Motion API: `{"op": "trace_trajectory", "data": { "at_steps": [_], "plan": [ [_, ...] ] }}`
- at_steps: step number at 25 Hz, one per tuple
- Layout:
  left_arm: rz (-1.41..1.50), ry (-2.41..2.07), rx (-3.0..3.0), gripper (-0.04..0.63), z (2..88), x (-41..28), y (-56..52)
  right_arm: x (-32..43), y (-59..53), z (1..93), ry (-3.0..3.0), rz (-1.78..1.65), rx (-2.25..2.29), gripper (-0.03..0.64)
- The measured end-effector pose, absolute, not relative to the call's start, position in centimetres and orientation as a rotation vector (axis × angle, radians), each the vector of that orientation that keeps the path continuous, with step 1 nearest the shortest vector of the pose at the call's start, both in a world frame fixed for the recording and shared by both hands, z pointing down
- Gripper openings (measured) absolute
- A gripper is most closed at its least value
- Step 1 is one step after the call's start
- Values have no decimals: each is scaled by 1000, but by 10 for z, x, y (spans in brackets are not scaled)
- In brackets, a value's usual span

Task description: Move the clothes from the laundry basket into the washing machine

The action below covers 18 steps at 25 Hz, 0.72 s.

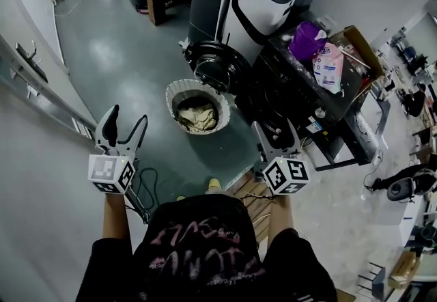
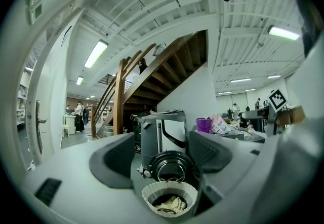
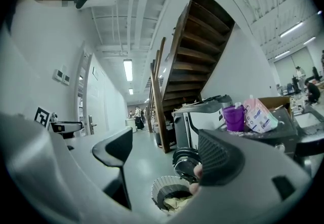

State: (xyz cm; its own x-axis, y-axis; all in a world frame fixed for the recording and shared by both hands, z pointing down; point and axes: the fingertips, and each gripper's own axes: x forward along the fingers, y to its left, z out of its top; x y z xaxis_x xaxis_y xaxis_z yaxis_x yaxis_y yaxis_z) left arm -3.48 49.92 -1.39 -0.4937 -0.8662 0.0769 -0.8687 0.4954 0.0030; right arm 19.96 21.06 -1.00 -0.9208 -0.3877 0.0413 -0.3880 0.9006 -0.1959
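While the white round laundry basket (image 1: 172, 97) of crumpled beige clothes (image 1: 198, 118) sits on glossy grey-green floor (image 1: 123, 68) just beside the grey front-loading washing machine (image 1: 263, 0) near a wooden staircase (image 2: 119, 97), left gripper (image 1: 128, 116) and right gripper (image 1: 276, 131) point level, jaws apart, empty

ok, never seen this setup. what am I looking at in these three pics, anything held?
No robot here: a person holds a two-jaw gripper in each hand, each carrying a marker cube. The top-down picture is from a camera on their head and shows the left gripper and right gripper. The other two come from cameras riding on each gripper, looking out between its jaws. On the floor ahead stands a laundry basket with clothes in it, just in front of the washing machine. Both grippers have their jaws apart and hold nothing.
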Motion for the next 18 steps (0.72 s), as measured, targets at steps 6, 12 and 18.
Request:
{"op": "trace_trajectory", "data": {
  "at_steps": [6,12,18],
  "plan": [
    [62,-2638,1543,337,-2,-34,513,198,227,-1,-3046,320,601,405],
    [101,-2609,1541,337,9,-38,502,189,216,7,-3041,324,589,411],
    [153,-2571,1519,337,17,-61,473,169,177,24,-3005,379,608,411]
  ]
}}
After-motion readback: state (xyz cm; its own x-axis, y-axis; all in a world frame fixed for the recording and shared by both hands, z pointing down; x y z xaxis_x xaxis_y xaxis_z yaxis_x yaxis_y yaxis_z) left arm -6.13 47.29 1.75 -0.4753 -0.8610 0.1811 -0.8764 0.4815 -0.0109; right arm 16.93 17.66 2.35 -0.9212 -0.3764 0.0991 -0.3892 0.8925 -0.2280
